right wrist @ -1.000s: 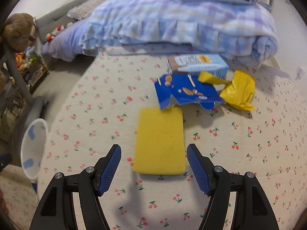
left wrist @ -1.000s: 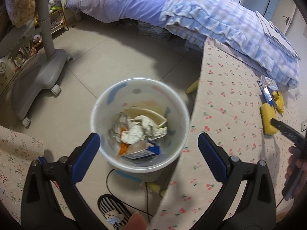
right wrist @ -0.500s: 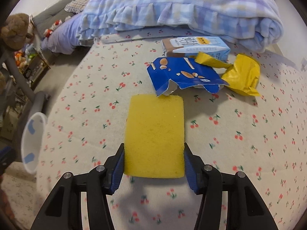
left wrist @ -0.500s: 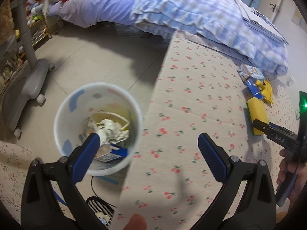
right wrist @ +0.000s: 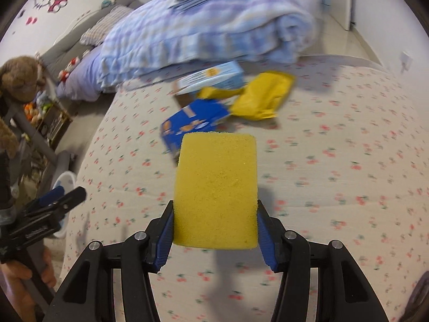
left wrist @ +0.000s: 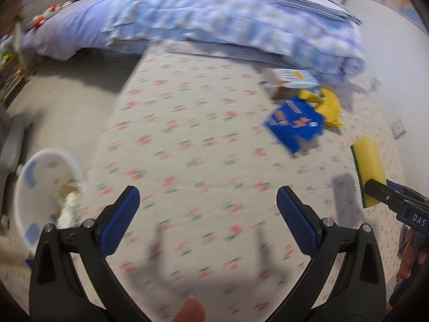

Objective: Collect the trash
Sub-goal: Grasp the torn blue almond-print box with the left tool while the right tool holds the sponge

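My right gripper (right wrist: 215,230) is shut on a yellow sponge (right wrist: 215,187) and holds it above the cherry-print tablecloth; the sponge also shows in the left wrist view (left wrist: 368,169). Beyond it lie a blue snack wrapper (right wrist: 195,123), a yellow wrapper (right wrist: 262,98) and a light blue carton (right wrist: 211,77). My left gripper (left wrist: 207,214) is open and empty over the table's left part. The white trash bin (left wrist: 26,171), with crumpled paper inside, stands on the floor at the table's left edge. The blue wrapper (left wrist: 295,123) lies ahead to the right of the left gripper.
A bed with a blue checked quilt (right wrist: 214,26) borders the table's far side. A grey stand base (left wrist: 10,145) is on the floor left of the bin. A brown plush toy (right wrist: 18,77) and toy shelf are at far left.
My right gripper closed on the sponge and lifted it off the table. My left gripper swung right, from above the bin to over the table.
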`<state>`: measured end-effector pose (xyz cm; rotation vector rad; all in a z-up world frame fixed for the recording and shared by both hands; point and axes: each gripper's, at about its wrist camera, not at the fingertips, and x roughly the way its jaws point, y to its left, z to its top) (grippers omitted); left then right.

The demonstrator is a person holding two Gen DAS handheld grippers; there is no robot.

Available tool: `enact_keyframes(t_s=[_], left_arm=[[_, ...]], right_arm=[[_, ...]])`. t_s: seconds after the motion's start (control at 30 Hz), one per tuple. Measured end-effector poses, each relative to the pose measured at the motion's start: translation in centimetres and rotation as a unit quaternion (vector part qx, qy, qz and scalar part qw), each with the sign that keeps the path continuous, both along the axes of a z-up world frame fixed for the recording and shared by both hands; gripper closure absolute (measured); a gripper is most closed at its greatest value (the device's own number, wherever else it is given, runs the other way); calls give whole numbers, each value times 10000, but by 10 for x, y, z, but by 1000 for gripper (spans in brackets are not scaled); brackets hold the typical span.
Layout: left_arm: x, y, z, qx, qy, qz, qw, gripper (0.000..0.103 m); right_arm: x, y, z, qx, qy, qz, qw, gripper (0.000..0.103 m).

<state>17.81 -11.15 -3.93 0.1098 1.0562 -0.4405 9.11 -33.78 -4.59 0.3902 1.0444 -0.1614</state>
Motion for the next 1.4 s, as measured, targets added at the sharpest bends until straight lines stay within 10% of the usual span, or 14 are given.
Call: enact_keyframes(t_s=[0.33,0.67,0.87,1.0,1.4], left_arm=[[10,-85,-26,215,-459,-1071,9930,2],[35,-110,-60,-111,-361,-1006,9942,4],[31,-113,-56,-260,-620,-855,9941,35],[28,-114,-54,-241,-609,-837,9943,85],[17,-98,-32,-273,-619,-755,9948,92]], right_arm=[[-22,-58,-8,143,73,-507,9986,47],[-30,-92,-27,57,346,-608,9975,47],[-34,-106,-35,38,473,-663,9967,47],[-34,-106,-35,31,478,-643,9968,47],[-31,-88,-20,17,292,-563,9980,47]])
